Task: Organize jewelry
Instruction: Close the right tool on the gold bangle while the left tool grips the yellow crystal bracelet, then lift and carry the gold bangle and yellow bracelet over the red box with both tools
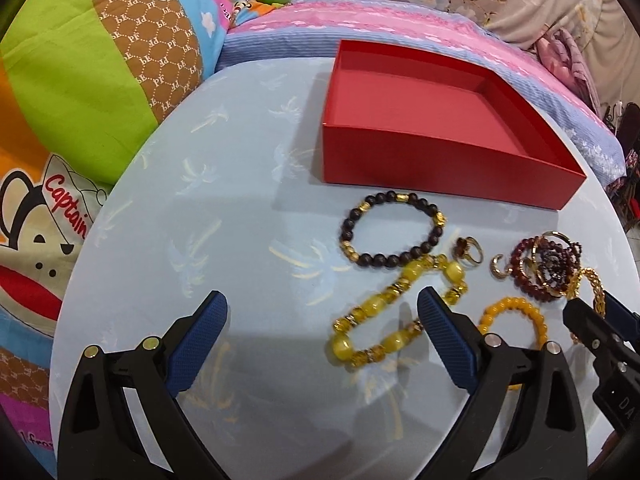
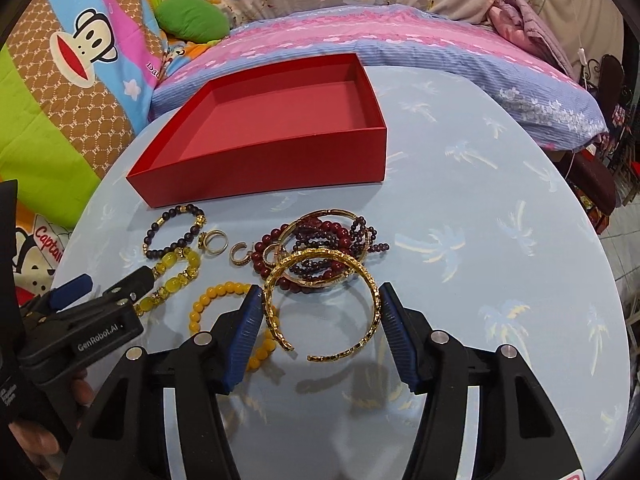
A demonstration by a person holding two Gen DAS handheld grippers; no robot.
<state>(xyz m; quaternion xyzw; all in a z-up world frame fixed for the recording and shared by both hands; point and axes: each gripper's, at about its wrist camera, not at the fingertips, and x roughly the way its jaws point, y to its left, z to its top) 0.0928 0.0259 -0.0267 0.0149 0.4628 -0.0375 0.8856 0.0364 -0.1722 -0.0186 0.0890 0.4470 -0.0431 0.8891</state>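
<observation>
Right gripper point(image 2: 322, 312): my jaws are pinching the gold bangle point(image 2: 320, 304), one blue pad against each side of the hoop. I can see its shadow on the cloth below, so it looks lifted, its far edge over the pile.
Left gripper point(image 1: 322, 312): my jaws are spread wide and hold nothing; they hang low over the counter point(image 1: 200, 220), with the right finger in front of the yellow bead bracelet.
Red box point(image 1: 440, 128): open, nothing inside, at the far side of the counter, just beyond the jewelry.
Dark bead bracelet point(image 1: 392, 232): flat on the cloth, closest to the box's front wall, black beads with gold spacers.
Yellow bead bracelet point(image 1: 396, 308): big translucent beads, lying stretched out just this side of the dark one; its upper end almost touches it.
Orange bead bracelet point(image 1: 516, 312): small round beads, between my two grippers, partly behind the fingers in both views.
Ring point(image 2: 214, 242): gold, with a dark stone, just beside the dark bead bracelet.
Small hoop point(image 2: 240, 255): gold, open, between the ring and the pile; I cannot tell what it is.
Pile point(image 2: 324, 244): maroon and dark purple bead strands tangled with a plain gold bangle, near the box's right corner.
Surroundings: light blue palm-print cloth covers the counter; a cartoon monkey blanket point(image 2: 72, 64) lies to my left and pink and blue bedding point(image 1: 380, 20) behind the box.
</observation>
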